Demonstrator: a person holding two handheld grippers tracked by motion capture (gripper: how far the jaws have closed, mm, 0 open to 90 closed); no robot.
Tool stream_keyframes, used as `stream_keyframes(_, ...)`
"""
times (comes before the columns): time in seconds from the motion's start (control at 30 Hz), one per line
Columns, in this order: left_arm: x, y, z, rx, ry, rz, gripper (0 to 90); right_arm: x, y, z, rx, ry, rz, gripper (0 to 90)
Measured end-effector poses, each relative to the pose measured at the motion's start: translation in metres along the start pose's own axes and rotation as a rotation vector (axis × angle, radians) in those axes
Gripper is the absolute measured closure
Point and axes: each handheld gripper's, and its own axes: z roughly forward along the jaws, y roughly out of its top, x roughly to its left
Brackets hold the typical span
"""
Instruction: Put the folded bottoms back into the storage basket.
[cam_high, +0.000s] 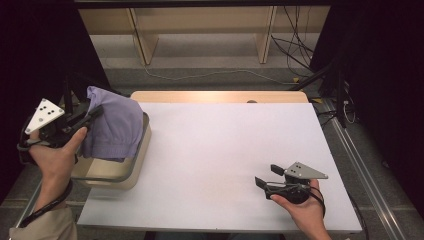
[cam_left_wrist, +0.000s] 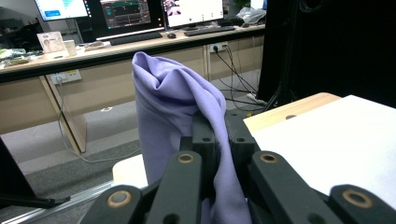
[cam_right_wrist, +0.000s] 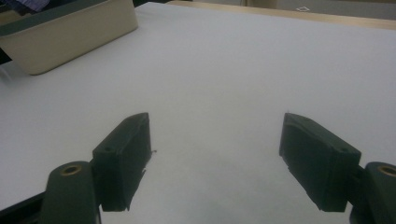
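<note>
Purple cloth hangs over the beige basket, pinched by the left gripper; right gripper rests spread and empty on the white table. Laying it out seemingly remains.

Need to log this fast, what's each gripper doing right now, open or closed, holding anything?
Left gripper: closed on the purple cloth, held up above the beige basket.
Right gripper: open, nothing between its jaws, low over the white table.
</note>
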Motion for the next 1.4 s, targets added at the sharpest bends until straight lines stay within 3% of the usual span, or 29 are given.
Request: stream_keyframes(1.4,0.0070,-0.0101,0.0002,0.044,0.002,-0.007,84.9,0.0003,-0.0002,0.0003,0.001,0.001,0.001,26.0)
